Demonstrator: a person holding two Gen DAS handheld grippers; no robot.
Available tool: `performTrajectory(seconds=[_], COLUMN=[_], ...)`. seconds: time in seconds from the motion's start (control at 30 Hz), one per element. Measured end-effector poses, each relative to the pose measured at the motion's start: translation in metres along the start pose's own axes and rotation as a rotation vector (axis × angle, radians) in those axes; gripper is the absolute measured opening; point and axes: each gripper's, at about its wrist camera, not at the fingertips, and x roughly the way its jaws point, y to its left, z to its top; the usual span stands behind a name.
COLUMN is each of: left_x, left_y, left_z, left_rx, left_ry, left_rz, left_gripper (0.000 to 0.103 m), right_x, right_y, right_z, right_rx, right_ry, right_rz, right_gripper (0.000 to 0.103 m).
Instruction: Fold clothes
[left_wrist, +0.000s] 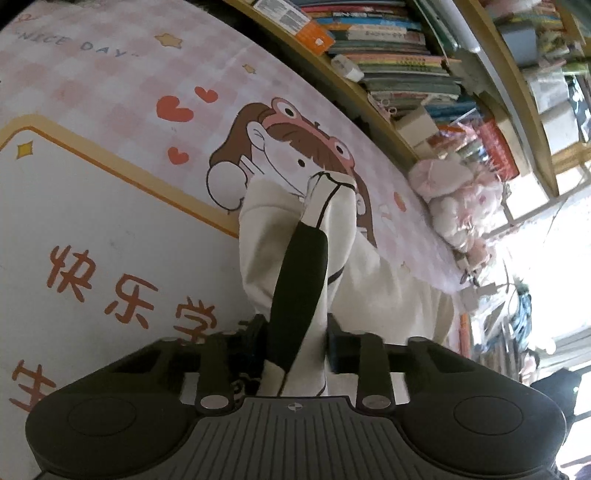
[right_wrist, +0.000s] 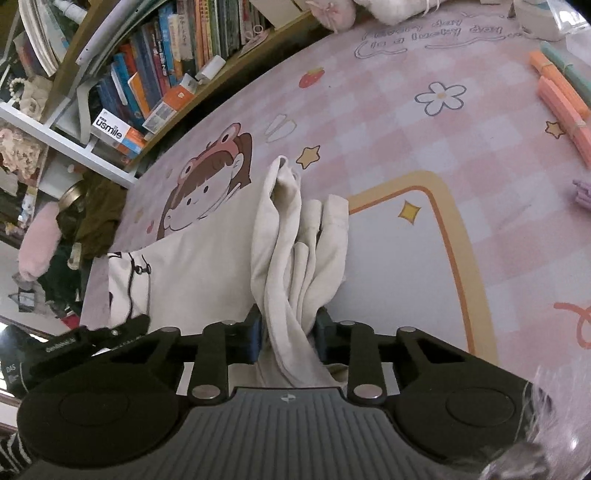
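A cream garment with black trim (left_wrist: 365, 284) lies on the pink cartoon desk mat (left_wrist: 110, 110). My left gripper (left_wrist: 295, 343) is shut on a bunched part of it with a black panel (left_wrist: 299, 280), held up off the mat. In the right wrist view my right gripper (right_wrist: 290, 336) is shut on a gathered cream bundle of the garment (right_wrist: 295, 243), which hangs forward over the mat (right_wrist: 424, 129). The rest of the garment (right_wrist: 192, 273) spreads flat to the left, with a black-trimmed edge (right_wrist: 136, 273). The other gripper (right_wrist: 92, 336) shows at the lower left of that view.
A bookshelf full of books (left_wrist: 388, 55) runs along the mat's far edge and shows in the right wrist view (right_wrist: 159, 77). Pink plush toys (left_wrist: 454, 199) sit by the shelf. Orange and green sticks (right_wrist: 561, 96) and a purple item (right_wrist: 583, 192) lie at the mat's right.
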Motion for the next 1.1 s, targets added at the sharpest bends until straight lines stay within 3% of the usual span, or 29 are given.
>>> performTrajectory(seconds=[0.2, 0.33, 0.77, 1.1], left_x=[-0.009, -0.013, -0.023, -0.032], left_y=[-0.009, -0.014, -0.018, 0.002], left_z=[-0.003, -0.007, -0.013, 0.007], left_rx=[0.029, 0.047, 0.094, 0.136], left_ry=[-0.037, -0.054, -0.056, -0.025], left_rz=[0.000, -0.009, -0.075, -0.129], left_gripper=[0.021, 0.020, 0.019, 0.019], right_x=[-0.011, -0.015, -0.028, -0.023], right_y=[0.015, 0.014, 0.034, 0.069], right_z=[-0.005, -0.007, -0.017, -0.036], right_rx=[-0.064, -0.051, -0.082, -0.060], right_ry=[-0.061, -0.058, -0.080, -0.142], right_rz=[0.002, 0.007, 0.009, -0.026], right_gripper=[0.020, 0.020, 0.020, 0.020])
